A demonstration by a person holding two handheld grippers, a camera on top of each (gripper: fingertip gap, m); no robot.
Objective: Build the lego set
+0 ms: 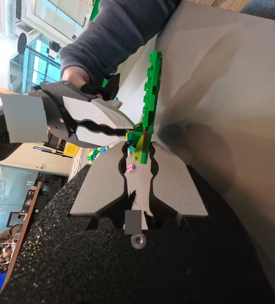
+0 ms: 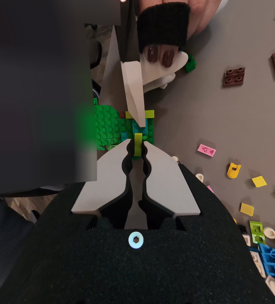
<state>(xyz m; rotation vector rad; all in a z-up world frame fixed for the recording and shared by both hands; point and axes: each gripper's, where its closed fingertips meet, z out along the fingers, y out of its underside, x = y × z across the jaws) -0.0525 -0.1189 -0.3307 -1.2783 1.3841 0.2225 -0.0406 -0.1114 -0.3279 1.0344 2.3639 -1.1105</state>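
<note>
**Both grippers closed on the green lego build**

Nearest in the right wrist view, the right gripper (image 2: 137,144) has its two grey fingers pinched on a lime-green piece (image 2: 137,146), held upright on edge between the tips. Just past the tips lies the green lego build (image 2: 108,128), a studded green plate on the grey table (image 2: 191,118) carrying teal bricks (image 2: 136,130) and a lime strip (image 2: 150,114) at its far edge. One finger of the left gripper comes down from above onto the teal bricks. Beyond it, a hand (image 2: 164,32) in a black fingerless cuff grips that tool.

To the right, loose pieces are scattered on the table: a pink plate (image 2: 206,150) near the build, yellow pieces (image 2: 233,170) and blue parts (image 2: 271,263) closer to the camera, brown plates (image 2: 233,76) farther off.

In the left wrist view, the left gripper (image 1: 137,148) straddles the near end of the build (image 1: 151,102), which shows edge-on; the fingers close on either side of it. The right gripper (image 1: 128,131) reaches in from the left, its tips clenched at the lime and teal cluster. Behind it, a grey sleeve (image 1: 110,37) extends away.
</note>
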